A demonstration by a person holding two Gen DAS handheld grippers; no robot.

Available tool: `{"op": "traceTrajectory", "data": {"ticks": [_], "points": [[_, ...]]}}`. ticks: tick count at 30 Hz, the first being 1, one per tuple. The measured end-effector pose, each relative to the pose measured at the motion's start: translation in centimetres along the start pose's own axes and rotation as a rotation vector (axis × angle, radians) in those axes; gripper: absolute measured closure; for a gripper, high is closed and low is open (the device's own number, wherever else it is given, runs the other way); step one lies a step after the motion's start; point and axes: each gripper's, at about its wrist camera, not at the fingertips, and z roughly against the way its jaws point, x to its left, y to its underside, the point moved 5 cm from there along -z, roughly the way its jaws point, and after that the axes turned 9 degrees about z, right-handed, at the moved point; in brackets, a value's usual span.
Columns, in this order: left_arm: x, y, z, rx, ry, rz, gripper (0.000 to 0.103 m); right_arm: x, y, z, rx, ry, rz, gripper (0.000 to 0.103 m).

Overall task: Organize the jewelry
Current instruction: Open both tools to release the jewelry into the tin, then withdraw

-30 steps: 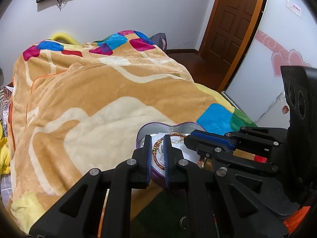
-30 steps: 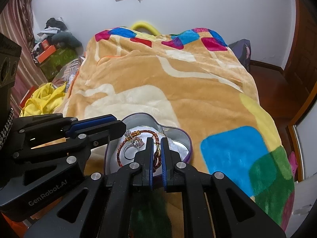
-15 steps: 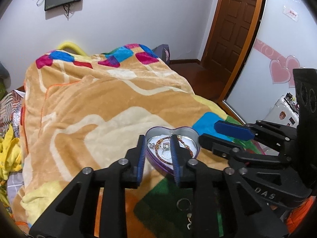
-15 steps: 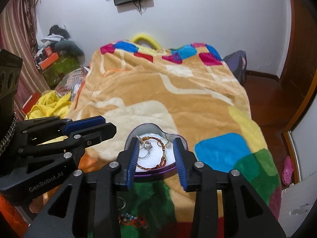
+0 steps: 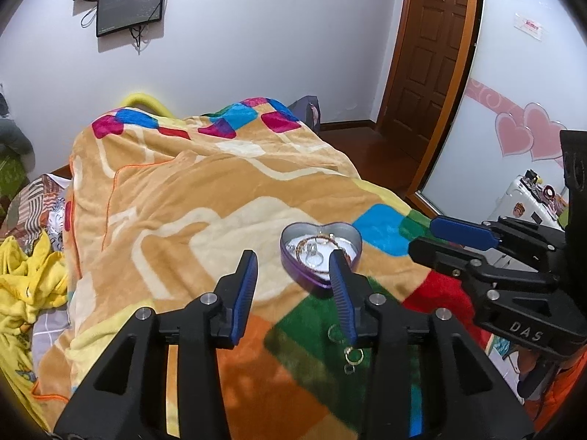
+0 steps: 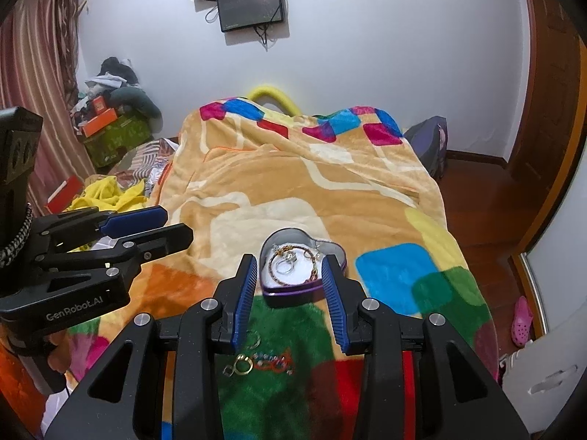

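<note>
A purple heart-shaped tin (image 5: pixel 293 269) (image 6: pixel 339 253) sits on the bed blanket and holds a beaded bracelet (image 6: pixel 272 264), a silver ring (image 6: pixel 284 266) and other small pieces on white lining. My left gripper (image 5: pixel 293 289) is open and empty, raised above the blanket just near of the tin. My right gripper (image 6: pixel 290 291) is open and empty, with the tin seen between its fingers. Loose gold rings (image 5: pixel 353 356) (image 6: pixel 243 363) and a multicoloured beaded piece (image 6: pixel 273 361) lie on the green blanket patch near the grippers.
The colourful blanket (image 5: pixel 205 198) covers the bed. Yellow clothes (image 5: pixel 25 278) lie at the left. A wooden door (image 5: pixel 425 62) and bare floor are at the right. Boxes and clutter (image 6: pixel 110 128) stand by the curtain. A pink shoe (image 6: pixel 522 317) lies on the floor.
Both grippers have opened wide and pulled back and up from the tin. The bracelet and rings stay in the tin. Loose rings and the beaded piece have come into view.
</note>
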Motion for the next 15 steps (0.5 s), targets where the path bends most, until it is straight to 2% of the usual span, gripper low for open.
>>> {"op": "traceTrajectory", "data": {"ticks": [5,15], "points": [[0.3,1.3,0.3,0.020,-0.002,0.007,0.062,0.2,1.0,0.7,-0.004,0.001,-0.013,0.061],[0.4,5.2,-1.0,0.115,0.011,0.023,0.062,0.0,4.4,0.1,0.059,0.012,-0.046,0.061]]}}
